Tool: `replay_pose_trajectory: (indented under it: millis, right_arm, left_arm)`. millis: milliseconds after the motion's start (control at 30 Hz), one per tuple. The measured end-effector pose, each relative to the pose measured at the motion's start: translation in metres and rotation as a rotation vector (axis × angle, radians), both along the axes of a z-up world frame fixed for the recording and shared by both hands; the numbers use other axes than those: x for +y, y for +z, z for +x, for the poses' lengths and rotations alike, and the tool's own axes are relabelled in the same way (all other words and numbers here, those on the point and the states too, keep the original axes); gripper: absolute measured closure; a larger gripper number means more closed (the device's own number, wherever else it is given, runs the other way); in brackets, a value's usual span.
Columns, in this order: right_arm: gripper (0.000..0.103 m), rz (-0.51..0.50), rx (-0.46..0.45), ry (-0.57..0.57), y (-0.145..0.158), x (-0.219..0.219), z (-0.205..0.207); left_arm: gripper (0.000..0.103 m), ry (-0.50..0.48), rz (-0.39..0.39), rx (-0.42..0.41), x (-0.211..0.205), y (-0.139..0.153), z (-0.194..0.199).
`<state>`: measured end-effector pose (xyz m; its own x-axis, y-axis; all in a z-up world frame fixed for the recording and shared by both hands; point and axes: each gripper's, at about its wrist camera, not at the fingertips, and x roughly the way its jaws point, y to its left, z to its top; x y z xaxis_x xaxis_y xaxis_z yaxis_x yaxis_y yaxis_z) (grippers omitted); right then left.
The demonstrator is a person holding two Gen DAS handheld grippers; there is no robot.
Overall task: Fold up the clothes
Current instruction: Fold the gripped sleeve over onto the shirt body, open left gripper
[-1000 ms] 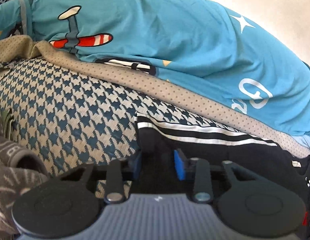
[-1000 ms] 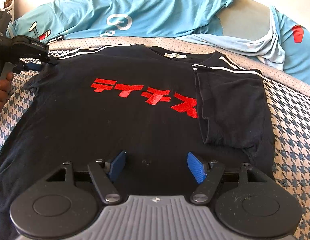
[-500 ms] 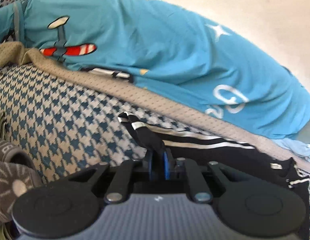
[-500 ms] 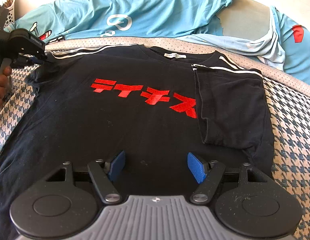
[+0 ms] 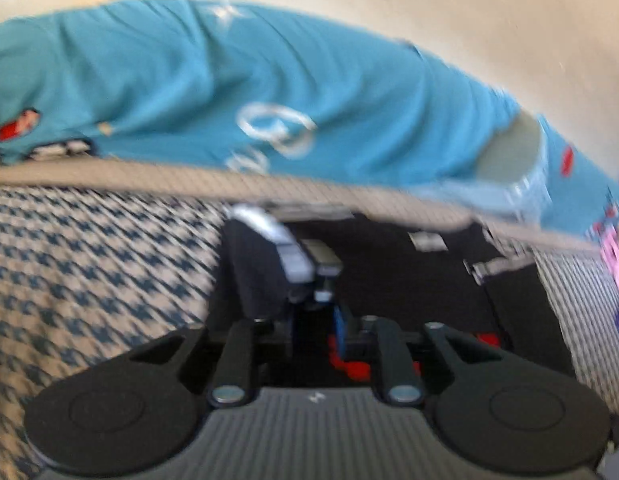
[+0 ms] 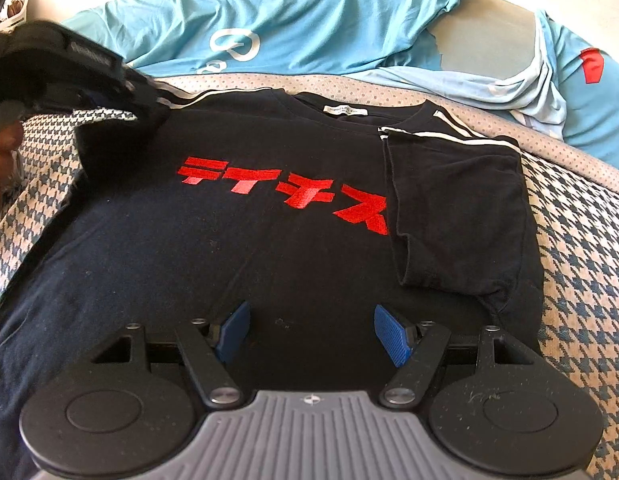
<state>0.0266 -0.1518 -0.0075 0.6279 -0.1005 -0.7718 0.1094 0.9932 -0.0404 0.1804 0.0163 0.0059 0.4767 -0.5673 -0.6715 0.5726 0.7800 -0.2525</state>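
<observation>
Sleeve (image 5: 265,264) in left gripper (image 5: 315,320)

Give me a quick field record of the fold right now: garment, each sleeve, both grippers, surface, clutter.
garment: black T-shirt, front up, red lettering showing
sleeve at picture right: already folded in over the chest
sleeve at picture left: pinched and lifted off the cover
left gripper: shut on the striped sleeve
right gripper: open, holding nothing, over the lower shirt
surface: houndstooth cover
clutter: blue printed clothing bunched behind the collar
</observation>
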Motion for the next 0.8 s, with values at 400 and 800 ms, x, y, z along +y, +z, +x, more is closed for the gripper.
replay_pose_trajectory:
  millis: [400,800]
  right_arm:
    - [0.034,-0.002,0.003,0.003,-0.001,0.002,0.0]
    - [0.034,0.011,-0.002,-0.017,0.001,0.0,0.001]
  left_arm:
    - [0.047,0.015,-0.03,-0.011,0.011,0.011,-0.004]
    - [0.032,0.136,0.145,0.006,0.011,-0.014,0.01]
